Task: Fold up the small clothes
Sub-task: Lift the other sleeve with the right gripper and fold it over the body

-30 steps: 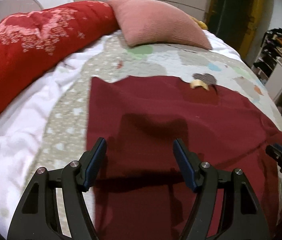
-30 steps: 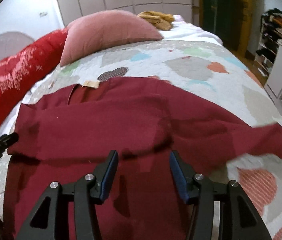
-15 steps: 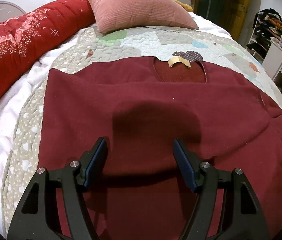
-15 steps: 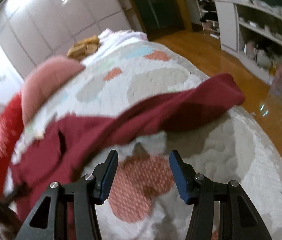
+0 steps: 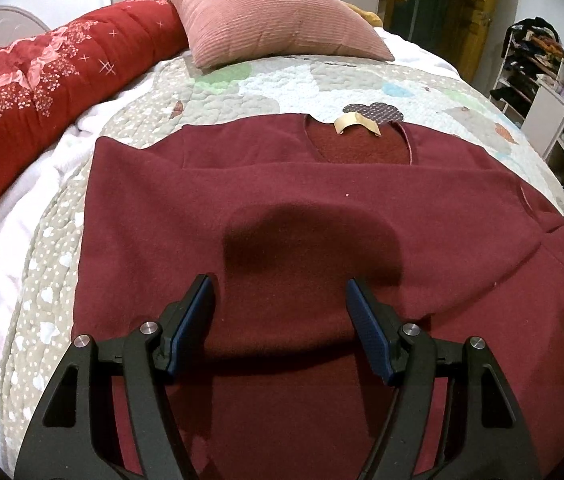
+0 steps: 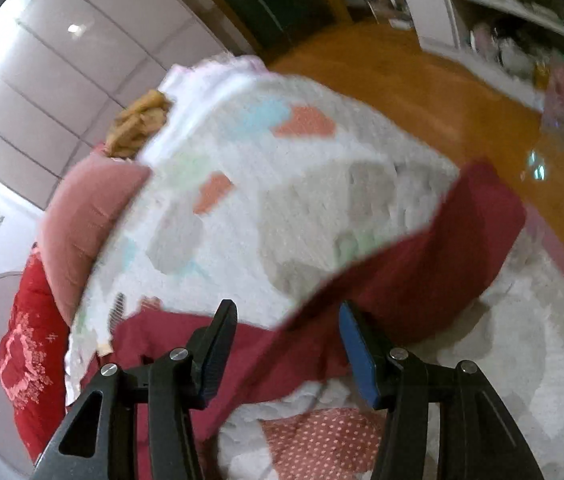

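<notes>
Maroon sweater [image 5: 289, 208] lay flat on quilt [image 5: 282, 84], one sleeve [image 6: 433, 264] stretched rightward toward bed edge. Left gripper [image 5: 280, 300] hovered wide open, empty. Right gripper [image 6: 287, 322] likewise open, apparently over sleeve; blurred.

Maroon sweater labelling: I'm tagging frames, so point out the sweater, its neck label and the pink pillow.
maroon sweater [image 5: 289, 200], left wrist view, on the chest panel.
neck label [image 5: 355, 123], left wrist view, on the tan tag's middle.
pink pillow [image 5: 278, 24], left wrist view, on its ribbed front face.
</notes>
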Action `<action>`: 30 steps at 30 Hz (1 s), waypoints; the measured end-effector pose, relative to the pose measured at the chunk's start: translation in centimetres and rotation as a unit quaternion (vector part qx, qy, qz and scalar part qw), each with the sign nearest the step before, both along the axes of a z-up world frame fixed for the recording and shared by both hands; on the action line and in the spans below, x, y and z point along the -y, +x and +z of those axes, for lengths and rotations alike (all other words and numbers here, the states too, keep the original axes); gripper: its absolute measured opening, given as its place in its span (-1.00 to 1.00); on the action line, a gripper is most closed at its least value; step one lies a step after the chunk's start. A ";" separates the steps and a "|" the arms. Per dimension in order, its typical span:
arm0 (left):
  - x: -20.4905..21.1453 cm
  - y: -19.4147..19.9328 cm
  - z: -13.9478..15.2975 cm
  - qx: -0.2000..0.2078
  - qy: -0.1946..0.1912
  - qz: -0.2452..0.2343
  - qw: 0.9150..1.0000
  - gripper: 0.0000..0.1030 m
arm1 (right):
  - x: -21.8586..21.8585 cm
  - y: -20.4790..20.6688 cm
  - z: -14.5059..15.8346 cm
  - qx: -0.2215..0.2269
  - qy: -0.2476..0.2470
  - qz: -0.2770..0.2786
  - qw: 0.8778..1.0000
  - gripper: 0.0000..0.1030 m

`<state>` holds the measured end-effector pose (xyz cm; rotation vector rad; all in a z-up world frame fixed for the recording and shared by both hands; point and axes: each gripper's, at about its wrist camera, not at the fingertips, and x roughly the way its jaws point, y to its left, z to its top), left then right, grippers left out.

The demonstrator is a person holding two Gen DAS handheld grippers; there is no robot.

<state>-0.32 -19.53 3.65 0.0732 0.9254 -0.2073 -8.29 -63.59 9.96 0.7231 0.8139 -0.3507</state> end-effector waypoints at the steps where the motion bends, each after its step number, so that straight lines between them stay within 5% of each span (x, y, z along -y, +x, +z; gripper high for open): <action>1: 0.0 0.1 0.0 0.000 0.000 0.001 1.000 0.35 | -0.4 -0.1 0.9 0.007 -0.024 0.005 1.000 0.00; 3: 0.1 0.1 0.0 0.001 0.002 0.002 1.000 0.35 | -1.1 0.5 1.5 -0.004 -0.059 0.019 0.998 0.00; 8: 0.2 -0.1 0.0 0.003 0.002 0.002 1.000 0.35 | 1.1 2.7 -4.2 -0.085 0.029 0.016 0.996 -0.01; 11: 0.2 0.0 0.0 0.002 0.000 0.002 1.000 0.35 | 2.5 1.6 -5.9 -0.055 0.081 -0.011 0.995 -0.18; 15: 0.0 0.0 0.3 0.000 -0.003 0.000 1.000 0.35 | 2.9 1.5 -5.8 -0.033 0.068 -0.005 0.997 -0.79; 21: -3.8 -0.8 5.3 0.054 -0.045 0.021 0.997 0.35 | -1.3 1.4 1.1 0.065 -0.013 0.050 0.997 -0.86; 24: -6.4 -0.8 7.6 0.080 -0.066 0.044 0.994 0.35 | -8.0 2.7 5.7 0.138 -0.045 0.158 0.977 -0.87; 25: -7.3 -0.7 8.1 0.084 -0.073 0.054 0.992 0.35 | -11.8 3.2 7.1 0.153 -0.070 0.220 0.961 -0.87; 27: -9.0 -0.5 8.5 0.085 -0.087 0.074 0.990 0.35 | -20.0 3.6 7.8 0.161 -0.112 0.365 0.910 -0.89; 30: -11.0 -0.3 7.9 0.074 -0.092 0.096 0.988 0.35 | -27.7 3.5 4.2 0.106 -0.138 0.475 0.863 -0.89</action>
